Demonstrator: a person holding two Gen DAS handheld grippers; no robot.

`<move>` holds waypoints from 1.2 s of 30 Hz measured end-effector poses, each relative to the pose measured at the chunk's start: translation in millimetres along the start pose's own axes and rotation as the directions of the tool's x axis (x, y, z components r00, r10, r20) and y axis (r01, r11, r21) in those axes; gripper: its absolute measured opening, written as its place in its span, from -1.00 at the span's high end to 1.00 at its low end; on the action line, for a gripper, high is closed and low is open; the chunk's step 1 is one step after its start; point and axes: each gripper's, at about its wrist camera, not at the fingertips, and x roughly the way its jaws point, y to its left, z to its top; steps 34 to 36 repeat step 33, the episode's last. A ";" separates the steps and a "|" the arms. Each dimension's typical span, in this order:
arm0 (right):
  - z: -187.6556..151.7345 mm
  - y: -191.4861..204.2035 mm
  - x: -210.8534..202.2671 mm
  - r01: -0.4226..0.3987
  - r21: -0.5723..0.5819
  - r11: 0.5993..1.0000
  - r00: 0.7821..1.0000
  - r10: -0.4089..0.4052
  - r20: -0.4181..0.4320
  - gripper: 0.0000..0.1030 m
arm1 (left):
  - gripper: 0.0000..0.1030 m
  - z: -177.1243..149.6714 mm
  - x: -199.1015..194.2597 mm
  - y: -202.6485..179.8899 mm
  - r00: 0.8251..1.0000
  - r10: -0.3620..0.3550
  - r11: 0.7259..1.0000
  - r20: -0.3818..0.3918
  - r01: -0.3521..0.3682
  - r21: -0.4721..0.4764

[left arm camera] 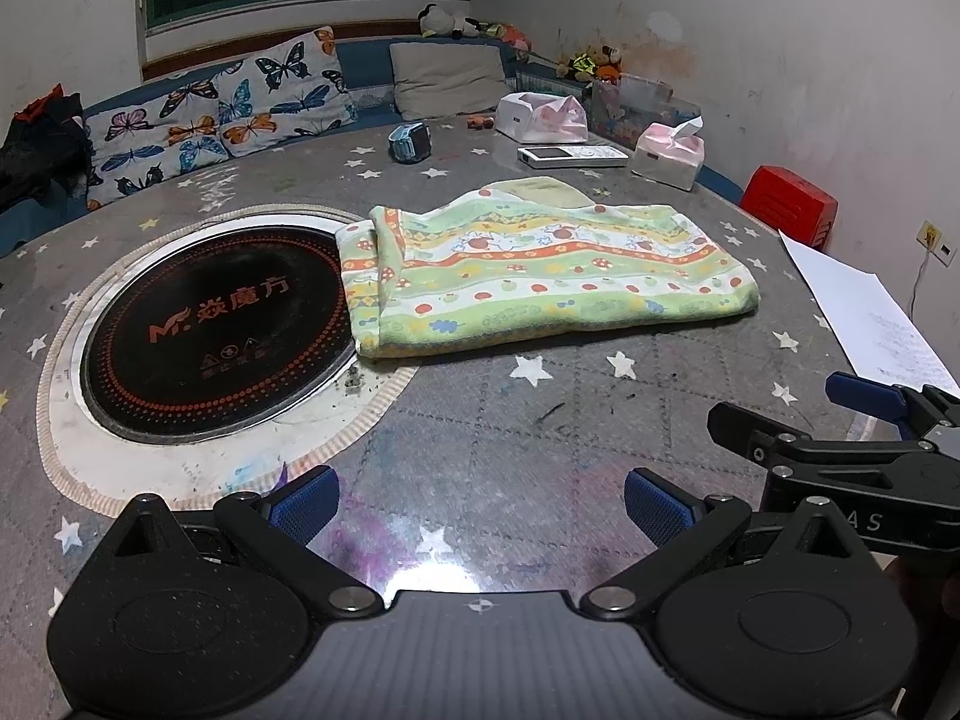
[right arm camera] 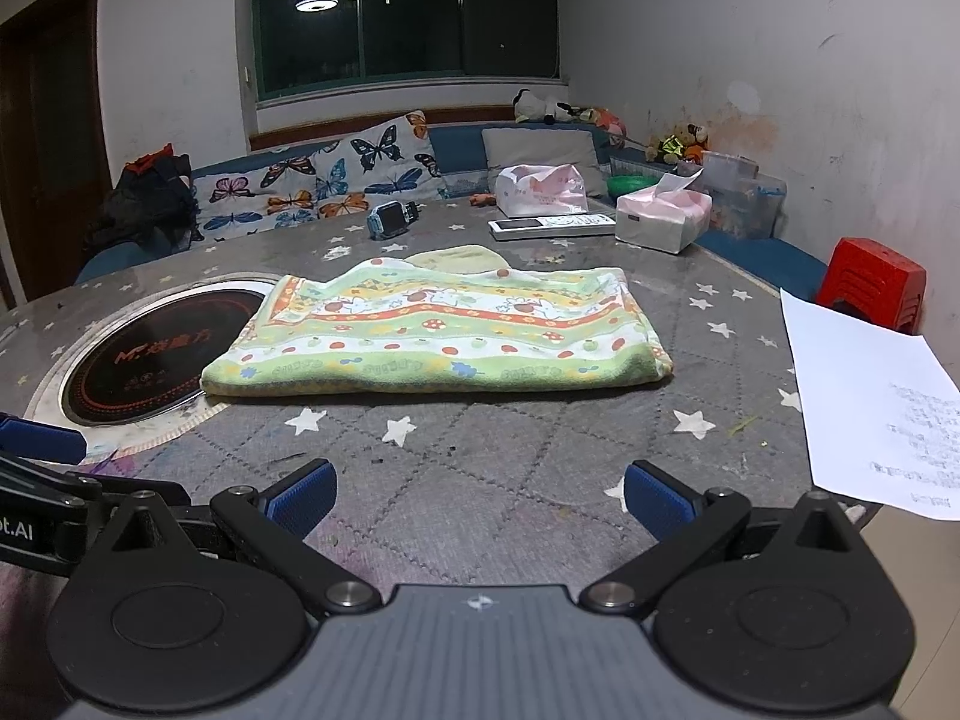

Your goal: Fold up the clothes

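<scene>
A: So, both wide and empty: left tool [left arm camera: 480,507], right tool [right arm camera: 480,501], hovering at the near edge of the counter [right arm camera: 492,516]. Towel [right arm camera: 444,330] lies mid-counter, already doubled, its left end over the hotplate [left arm camera: 216,330].

B: Risks?

A: Probably pinching one layer only, so the fold peels apart. Dragging it could bunch it on the hotplate rim. A right-side swing may knock the paper [right arm camera: 870,396].

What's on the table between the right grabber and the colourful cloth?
Nothing but bare table cover, grey with white stars, lies between the right gripper and the folded cloth. The right wrist view shows that stretch plainly.
</scene>
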 end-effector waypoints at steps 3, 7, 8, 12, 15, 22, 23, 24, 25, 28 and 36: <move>1.0 -0.1 1.8 -0.003 0.001 1.000 1.000 0.003 -0.002 -1.00 | -1.00 1.4 2.0 0.2 1.000 -0.001 1.000 -0.003 0.001 0.001; 2.1 0.6 4.9 -0.004 0.003 1.000 1.000 0.004 -0.006 -1.00 | -1.00 2.7 5.0 -0.2 1.000 0.001 1.000 -0.007 -0.001 0.008; 2.3 0.8 5.8 -0.004 0.003 1.000 1.000 0.004 -0.007 -1.00 | -1.00 2.9 5.7 -0.5 1.000 0.001 1.000 -0.009 0.000 0.010; 2.8 0.8 9.1 -0.004 0.006 1.000 1.000 0.004 -0.014 -1.00 | -1.00 4.7 9.7 -1.2 1.000 0.001 1.000 -0.017 -0.001 0.015; 3.3 0.4 12.0 -0.005 0.008 1.000 1.000 0.005 -0.019 -1.00 | -1.00 6.7 13.0 -1.1 1.000 0.002 1.000 -0.022 -0.002 0.014; 6.4 0.5 19.6 -0.009 0.010 1.000 1.000 0.009 -0.028 -1.00 | -1.00 11.4 20.0 -0.5 1.000 0.009 1.000 -0.027 -0.008 0.017; 6.8 0.5 20.7 -0.010 0.010 1.000 1.000 0.011 -0.029 -1.00 | -1.00 11.8 21.2 -0.5 1.000 0.010 1.000 -0.029 -0.009 0.017; 7.3 0.4 21.7 -0.011 0.010 1.000 0.999 0.011 -0.030 -1.00 | -1.00 12.0 22.3 -0.4 0.999 0.010 1.000 -0.031 -0.010 0.017; 7.5 0.5 22.6 -0.010 0.010 1.000 0.999 0.010 -0.031 -1.00 | -1.00 12.3 23.5 -0.3 0.999 0.010 1.000 -0.034 -0.010 0.017; 8.0 -0.2 25.8 -0.010 0.012 1.000 0.999 0.011 -0.034 -1.00 | -1.00 13.1 26.5 0.7 0.999 0.014 1.000 -0.040 -0.014 0.014; 8.2 -1.2 30.5 -0.011 0.018 1.000 0.999 0.011 -0.042 -1.00 | -1.00 15.0 29.9 2.7 0.999 0.007 1.000 -0.046 -0.006 0.012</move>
